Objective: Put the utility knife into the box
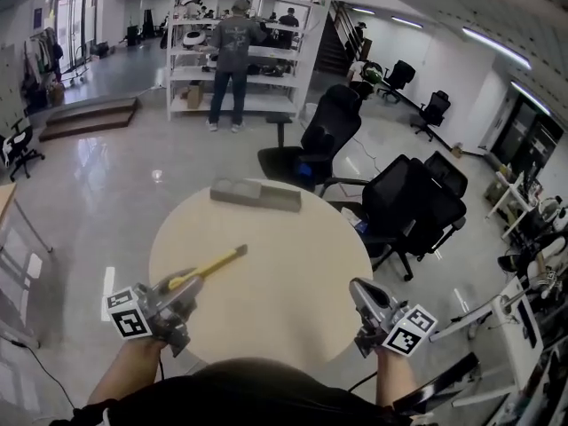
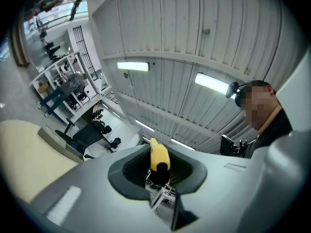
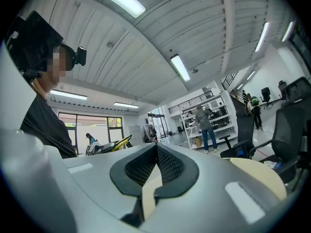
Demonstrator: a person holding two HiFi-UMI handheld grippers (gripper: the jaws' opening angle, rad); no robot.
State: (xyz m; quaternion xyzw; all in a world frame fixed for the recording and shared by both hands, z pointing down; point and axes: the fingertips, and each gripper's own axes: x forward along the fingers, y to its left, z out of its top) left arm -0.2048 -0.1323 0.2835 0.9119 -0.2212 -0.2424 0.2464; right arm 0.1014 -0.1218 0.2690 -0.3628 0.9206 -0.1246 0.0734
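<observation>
A yellow utility knife point(image 1: 213, 264) sticks out of my left gripper point(image 1: 182, 285), which is shut on its handle above the near left part of the round beige table point(image 1: 275, 282). In the left gripper view the knife point(image 2: 158, 155) stands up between the pads of the left gripper point(image 2: 158, 171). The grey oblong box point(image 1: 255, 195) lies at the table's far edge, well ahead of the knife tip. My right gripper point(image 1: 357, 287) hovers at the table's near right rim. In its own view the right gripper point(image 3: 156, 166) has its jaws together and holds nothing.
Black office chairs point(image 1: 319, 140) point(image 1: 417, 202) crowd the table's far right side. A person point(image 1: 232, 60) stands at white shelves point(image 1: 191, 51) across the glossy floor. A white desk edge point(image 1: 524, 309) lies to the right.
</observation>
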